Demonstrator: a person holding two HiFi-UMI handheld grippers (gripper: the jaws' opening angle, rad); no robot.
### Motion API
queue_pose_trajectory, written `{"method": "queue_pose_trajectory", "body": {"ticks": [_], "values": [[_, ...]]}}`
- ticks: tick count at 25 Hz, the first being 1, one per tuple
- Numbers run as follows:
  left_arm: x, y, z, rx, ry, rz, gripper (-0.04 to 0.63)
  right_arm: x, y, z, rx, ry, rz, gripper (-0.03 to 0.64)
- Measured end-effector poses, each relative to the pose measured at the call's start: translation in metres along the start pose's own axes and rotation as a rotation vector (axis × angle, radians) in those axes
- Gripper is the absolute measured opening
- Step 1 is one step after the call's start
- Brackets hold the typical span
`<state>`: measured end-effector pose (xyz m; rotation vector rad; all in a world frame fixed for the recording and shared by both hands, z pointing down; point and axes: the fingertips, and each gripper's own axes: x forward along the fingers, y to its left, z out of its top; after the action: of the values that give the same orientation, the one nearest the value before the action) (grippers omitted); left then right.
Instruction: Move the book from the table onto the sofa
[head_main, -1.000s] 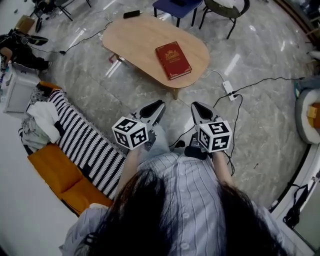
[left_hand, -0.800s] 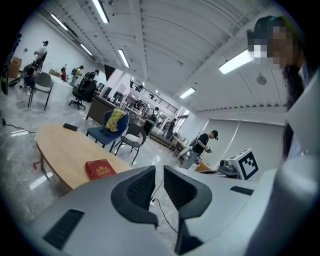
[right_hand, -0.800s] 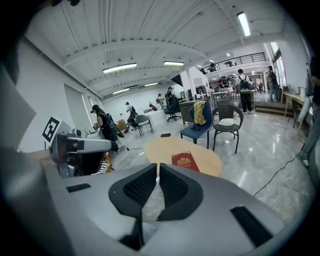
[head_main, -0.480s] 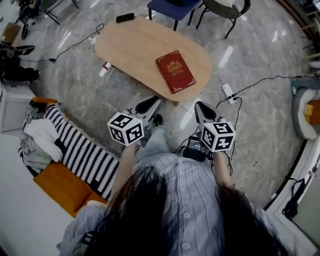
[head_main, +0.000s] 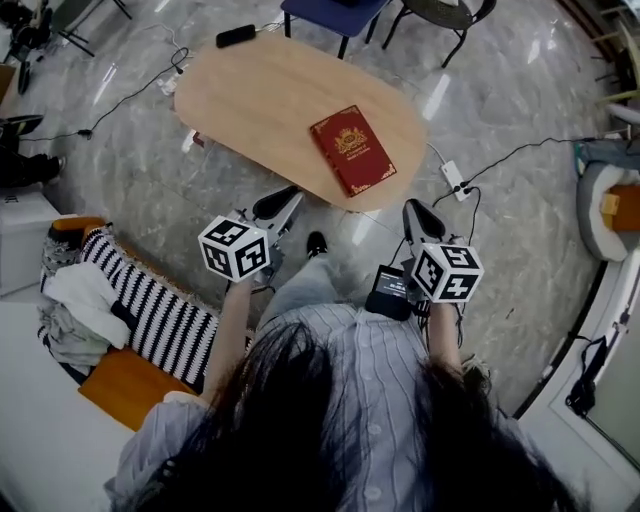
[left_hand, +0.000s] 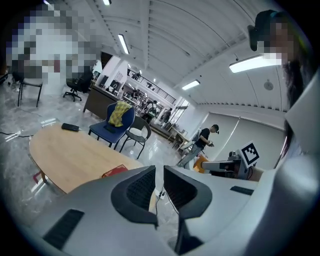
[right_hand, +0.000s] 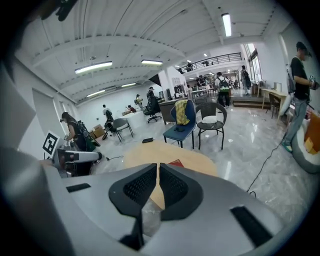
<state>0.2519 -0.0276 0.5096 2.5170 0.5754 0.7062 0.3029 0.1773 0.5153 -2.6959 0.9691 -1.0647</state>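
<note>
A red book (head_main: 352, 150) with gold ornament lies flat on the near right part of the oval wooden table (head_main: 260, 95). My left gripper (head_main: 290, 195) hovers just short of the table's near edge, left of the book, shut and empty. To the right of the book my right gripper (head_main: 414, 211) is over the floor, also shut on nothing. In the left gripper view the book (left_hand: 114, 171) peeks over the closed jaws of the left gripper (left_hand: 159, 170); in the right gripper view only a sliver of the book (right_hand: 176, 163) shows. The orange sofa (head_main: 125, 385) with a striped blanket (head_main: 150, 315) is at my lower left.
A black flat device (head_main: 235, 36) lies at the table's far end. A blue chair (head_main: 330, 12) and a black chair (head_main: 445, 10) stand behind the table. A power strip (head_main: 452, 178), cables and a black box (head_main: 392, 292) are on the floor. Clothes (head_main: 75, 300) are heaped on the sofa.
The table and book have come nearer as both grippers moved forward toward them. The left gripper has drifted left. Both stay shut and empty.
</note>
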Motion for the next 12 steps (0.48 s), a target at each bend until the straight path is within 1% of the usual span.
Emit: {"method": "queue_pose_trajectory", "body": {"ticks": [3,6,9,12], "values": [[0.002,0.014,0.006,0.016,0.014,-0.004,0.046,-0.003,-0.015,0.0,0.027,0.004,-0.054,0.031],[0.005,0.026,0.009,0.028,0.023,0.01,0.094,-0.007,-0.03,-0.001,0.057,0.004,-0.096,0.031],[0.015,0.037,0.005,0.016,0.049,0.021,0.128,-0.008,-0.045,0.0,0.081,0.005,-0.12,0.031],[0.03,0.042,-0.001,-0.005,0.081,0.019,0.146,-0.003,-0.061,0.0,0.089,0.017,-0.126,0.031]]}}
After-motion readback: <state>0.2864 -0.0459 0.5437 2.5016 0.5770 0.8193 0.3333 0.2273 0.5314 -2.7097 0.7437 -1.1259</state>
